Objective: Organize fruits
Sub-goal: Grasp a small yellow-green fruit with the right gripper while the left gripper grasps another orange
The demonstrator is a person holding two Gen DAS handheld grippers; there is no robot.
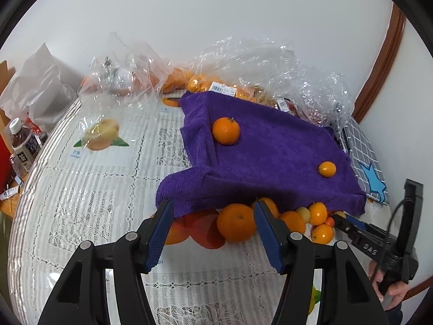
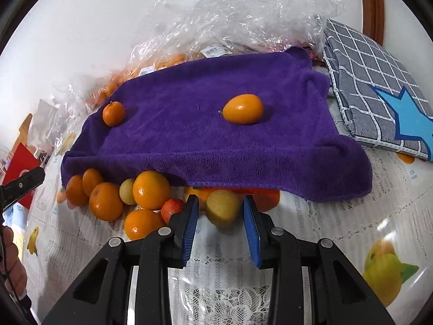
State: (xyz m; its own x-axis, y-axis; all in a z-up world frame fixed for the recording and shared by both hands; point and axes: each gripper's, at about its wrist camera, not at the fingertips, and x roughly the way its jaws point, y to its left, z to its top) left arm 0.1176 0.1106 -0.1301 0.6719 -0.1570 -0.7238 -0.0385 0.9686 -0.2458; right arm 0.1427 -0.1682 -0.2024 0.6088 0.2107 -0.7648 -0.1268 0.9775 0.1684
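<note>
Barely begun: my right tongs (image 2: 220, 211) clamp a small yellow round fruit (image 2: 223, 207), my left tongs (image 1: 213, 214) gape apart, the orange citrus heap (image 2: 130, 197) under the purple terry towel (image 2: 216, 135) awaits

Both grippers angle downward, side by side. The left gripper (image 1: 213, 216) holds its blue-padded fingers (image 1: 159, 233) well apart, nothing pressed between them. The right gripper (image 2: 220, 214) has its fingers (image 2: 190, 227) drawn in close around a yellowish fruit (image 2: 223, 207). A bare hand (image 1: 389, 289) grips the right gripper's handle.
</note>
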